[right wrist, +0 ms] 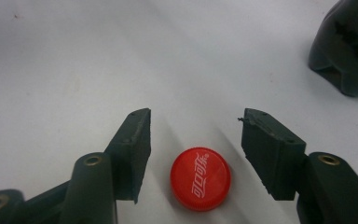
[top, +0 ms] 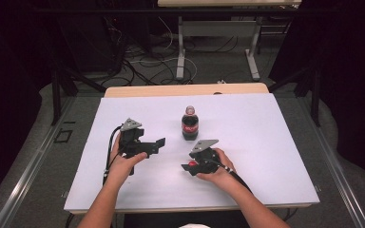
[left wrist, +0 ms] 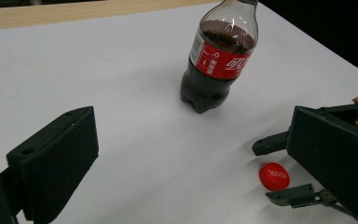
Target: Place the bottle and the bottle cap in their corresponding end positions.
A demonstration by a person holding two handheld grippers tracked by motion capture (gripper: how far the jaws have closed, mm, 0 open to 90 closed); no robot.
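White covering spreads over the bench (top: 266, 142), where the right gripper (right wrist: 196, 128), jaws apart, straddles the red cap (right wrist: 200, 178) lying flat at the uncapped bottle's (top: 189, 124) six o'clock, apparently just released, while the left gripper (top: 154, 145) waits wide open at nine o'clock.

You've got a table (top: 266, 142) with a white top and a strip of bare wood along its far edge. Standing upright on it, toward the far middle, is a cola bottle (top: 189, 123) with its neck open. Its red cap (right wrist: 200, 178) lies flat on the white top, a little nearer you than the bottle.
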